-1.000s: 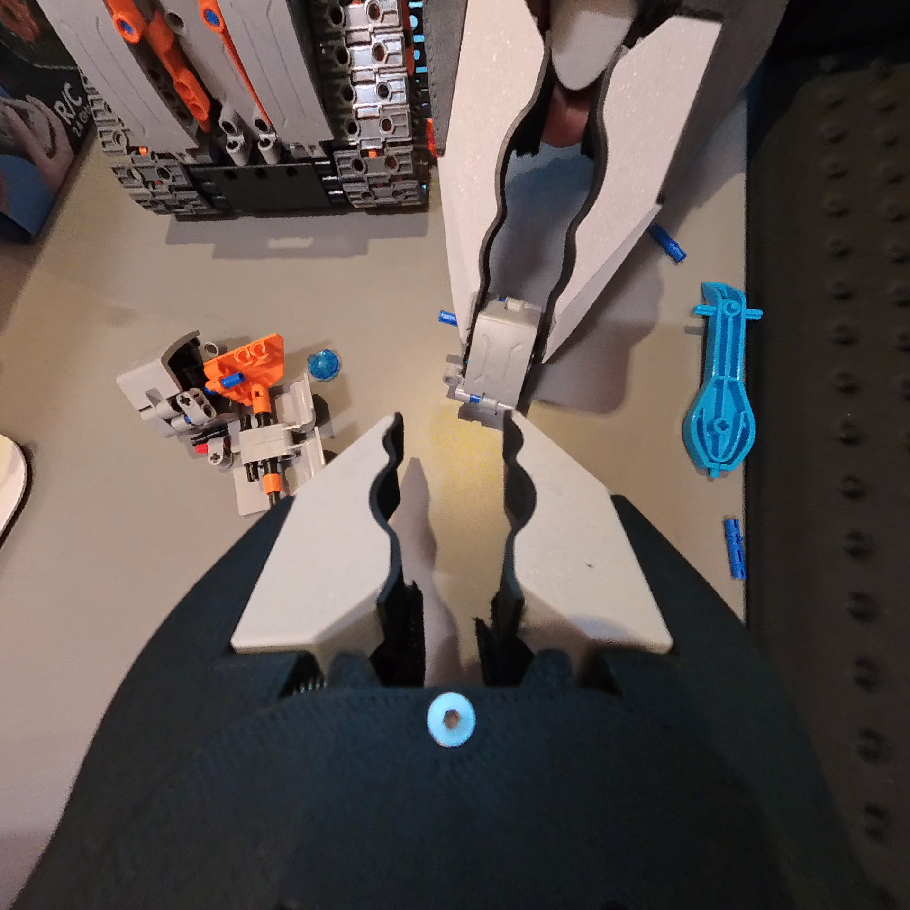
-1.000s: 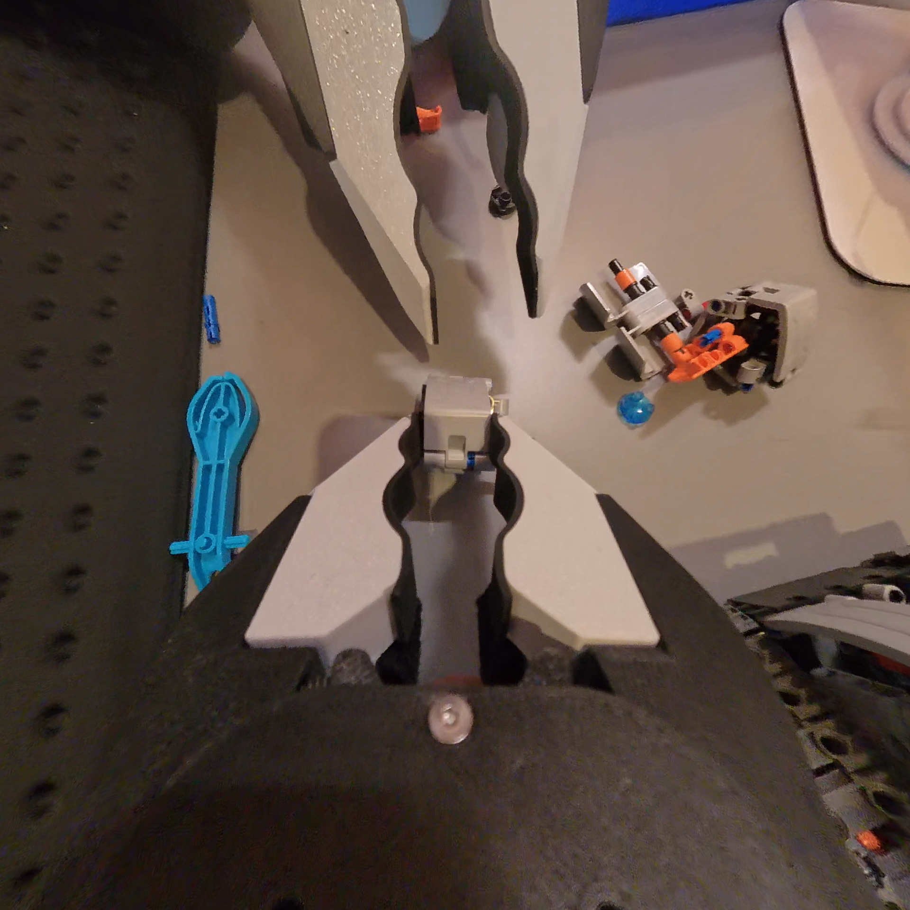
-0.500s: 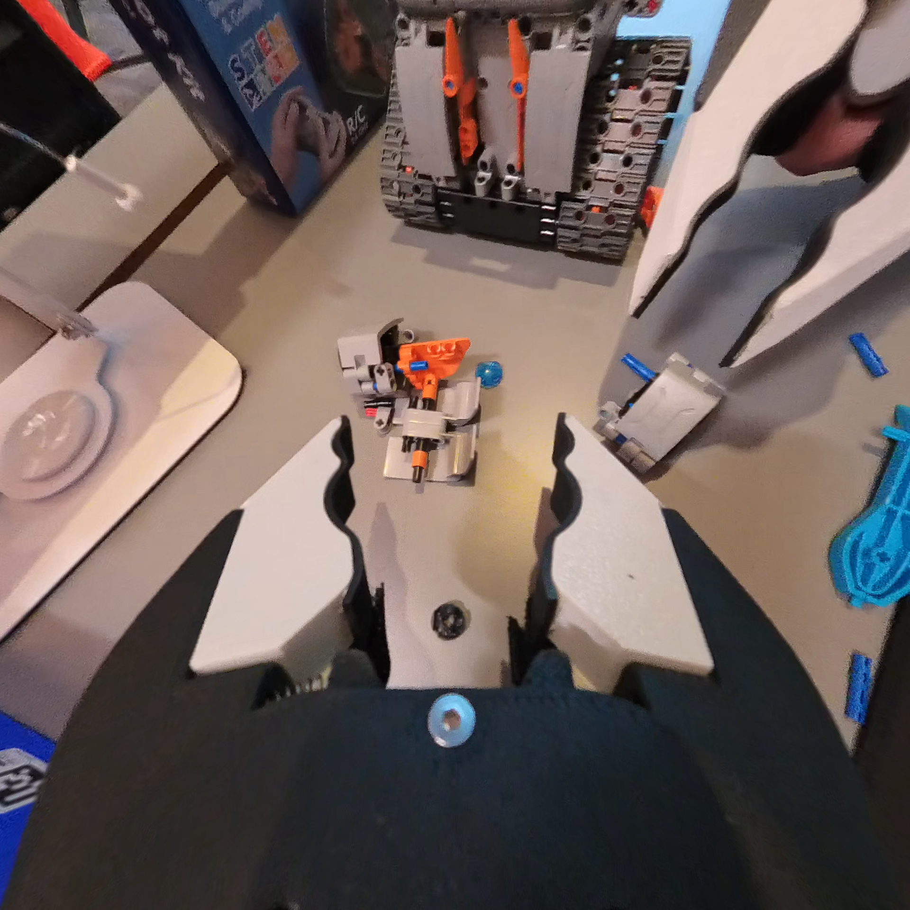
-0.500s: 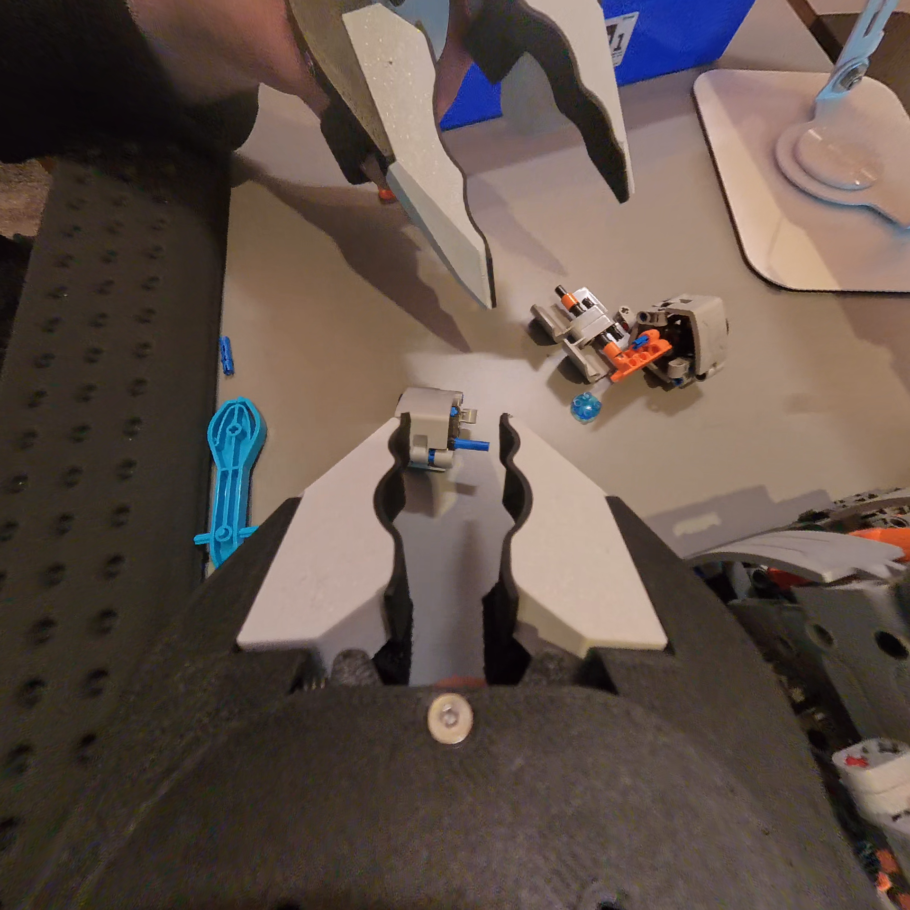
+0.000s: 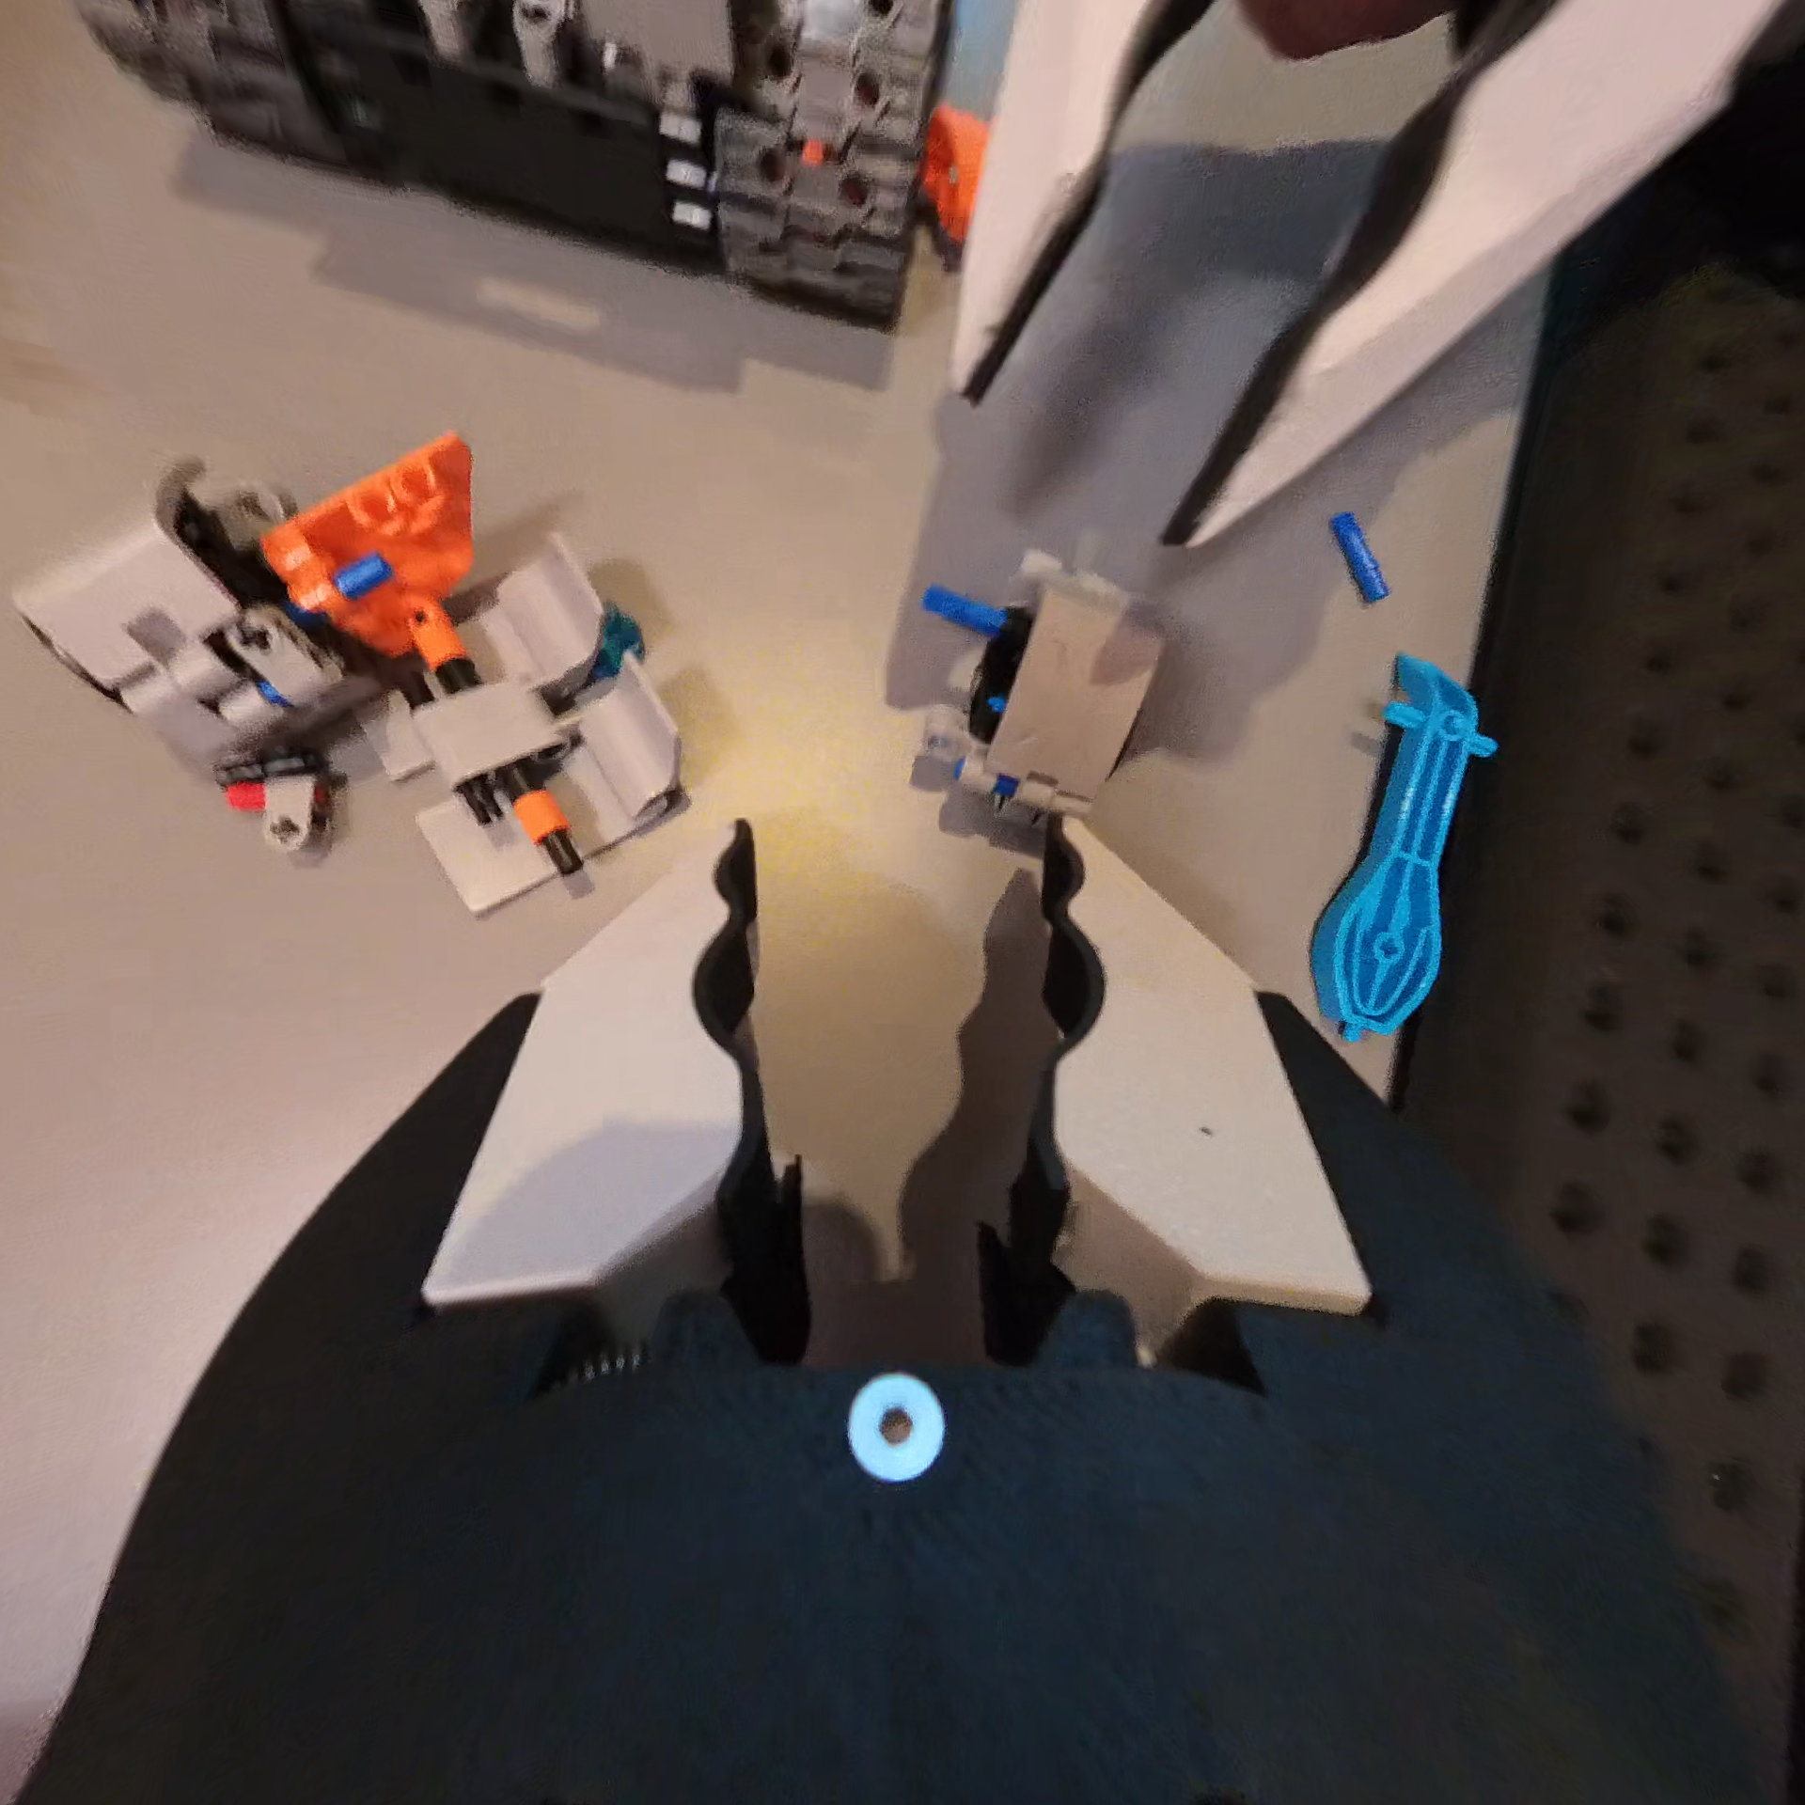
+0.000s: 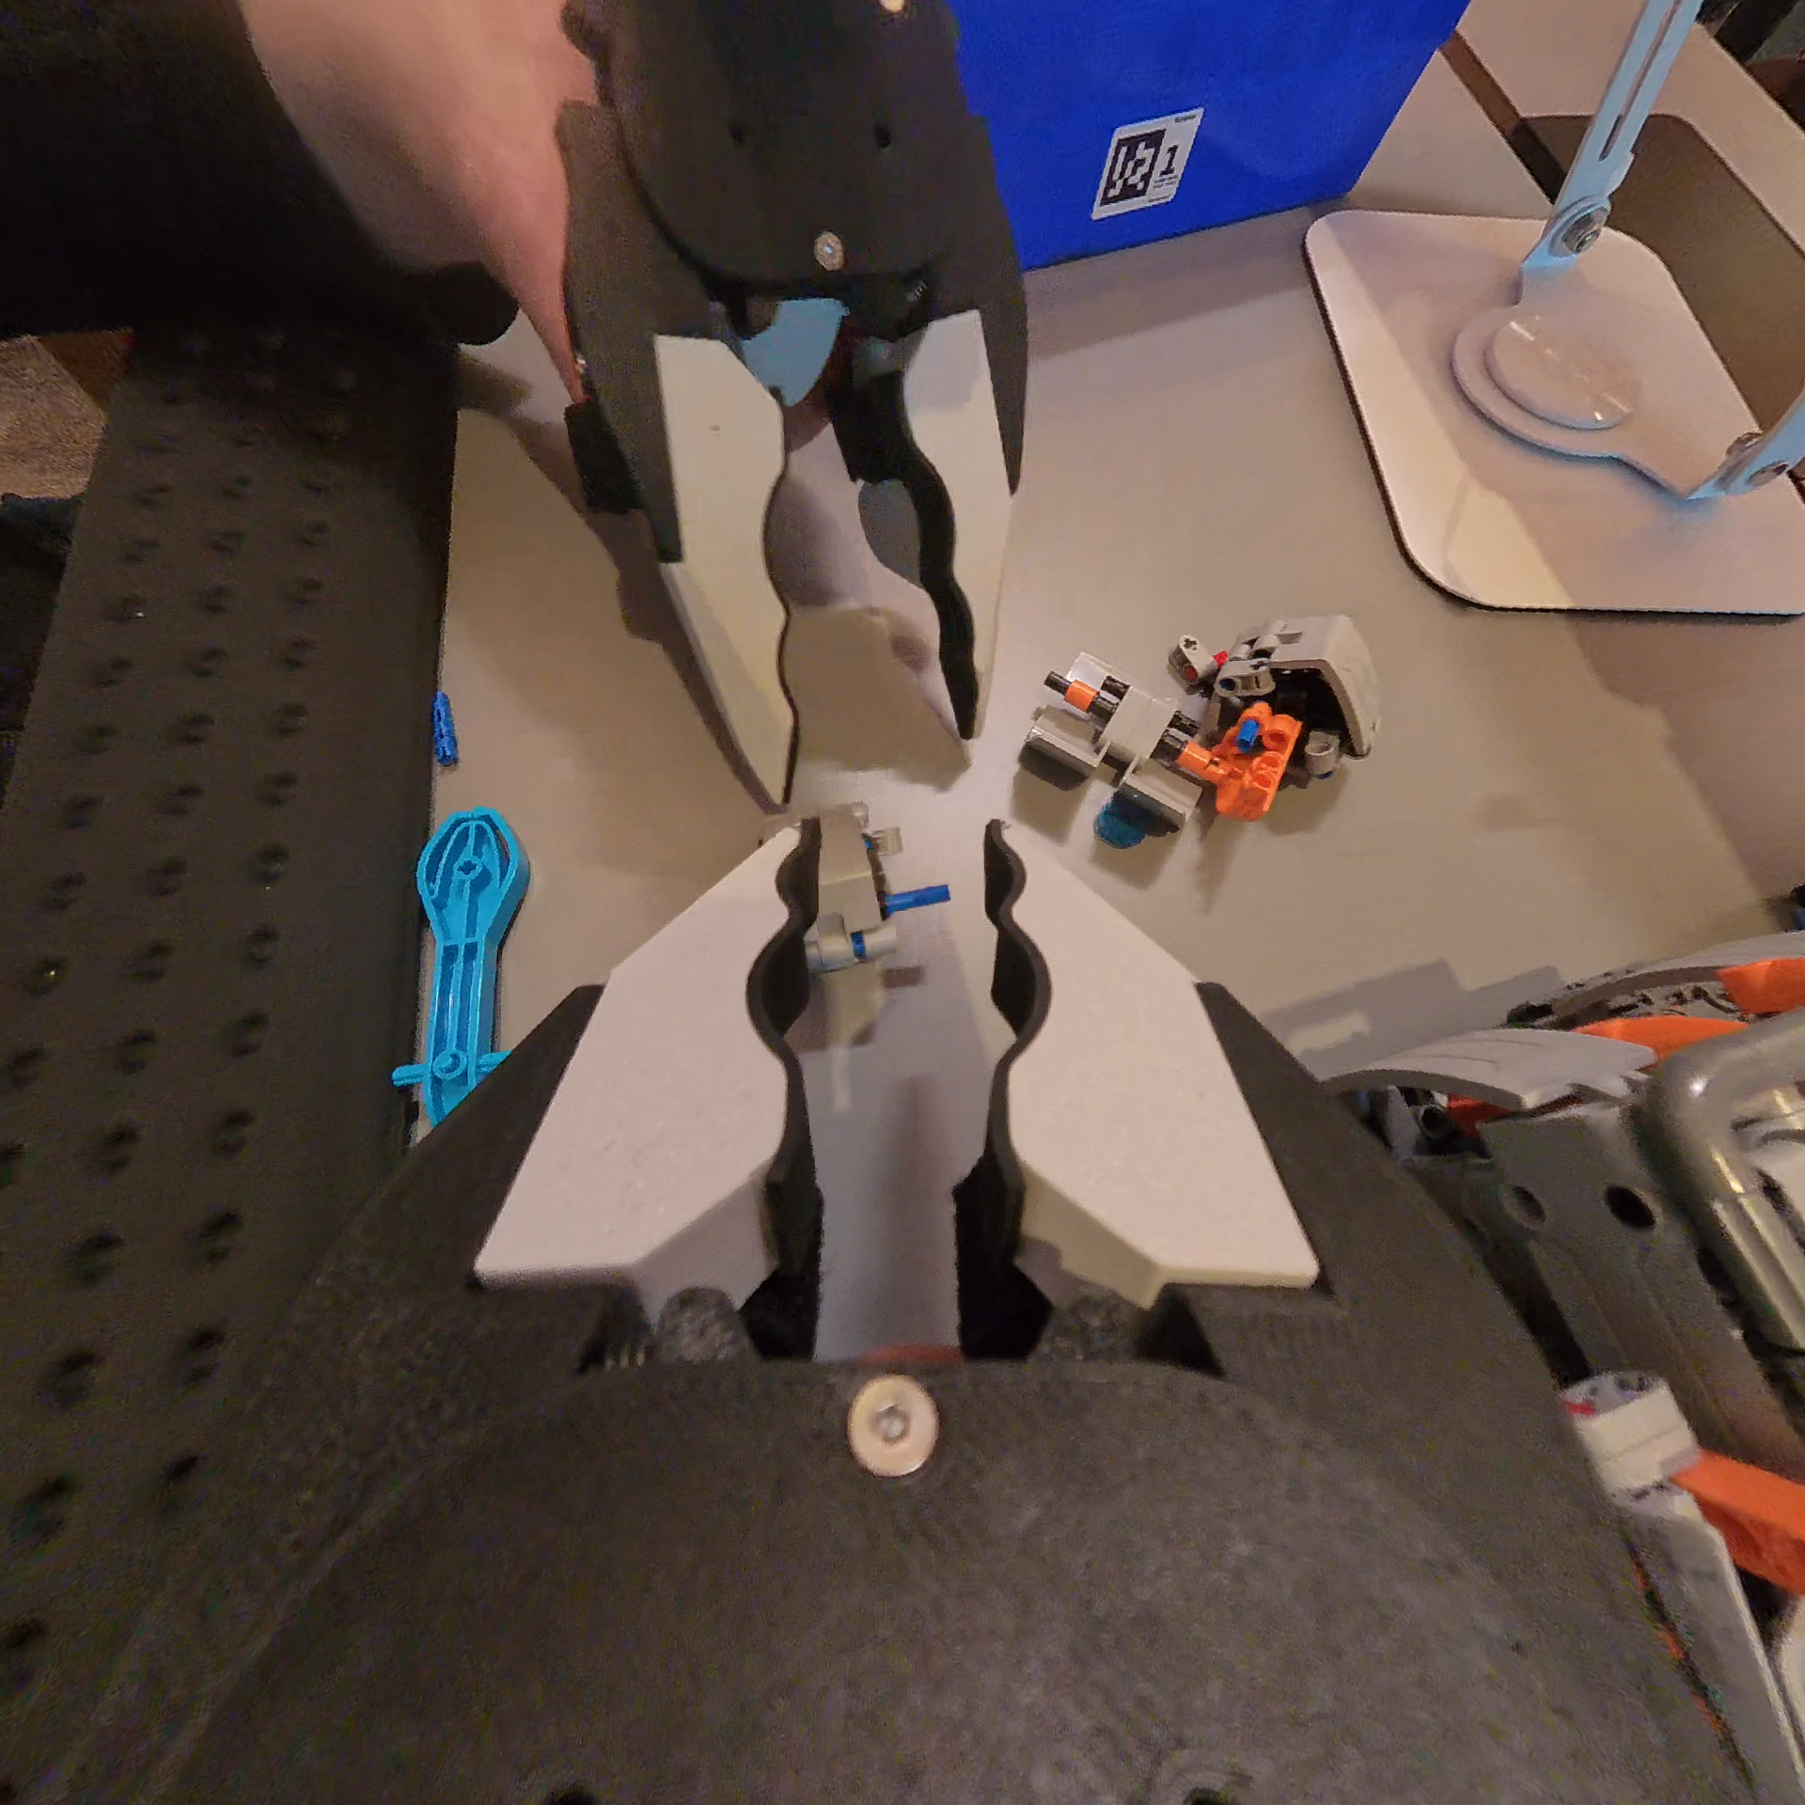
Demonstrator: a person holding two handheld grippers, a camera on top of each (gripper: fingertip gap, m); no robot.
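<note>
A small grey brick piece (image 6: 845, 899) with blue pins rests on the tan table between my right gripper's (image 6: 894, 840) open jaws, against the left finger. In the left wrist view the piece (image 5: 1060, 693) stands on edge just beyond my left gripper (image 5: 897, 850), which is open and empty. The right gripper (image 5: 1172, 410) hovers open above the piece there. The left gripper (image 6: 872, 762) points down at the table opposite the right one. A grey and orange brick assembly (image 5: 391, 664) lies to the left, also seen in the right wrist view (image 6: 1221, 723).
A blue brick-separator tool (image 6: 464, 938) and a blue pin (image 6: 444, 728) lie by a black studded mat (image 6: 215, 781). A grey tracked model (image 5: 586, 127) stands at the back. A blue box (image 6: 1221, 59) and a white stand base (image 6: 1563, 469) sit beyond. A hand (image 6: 440, 176) holds the left gripper. Across from one pair of fingers to the other is roughly 7 cm.
My right gripper was shut on the small grey piece, then opened and let it go onto the table. My left gripper pulled back, then came close again, more open than before.
</note>
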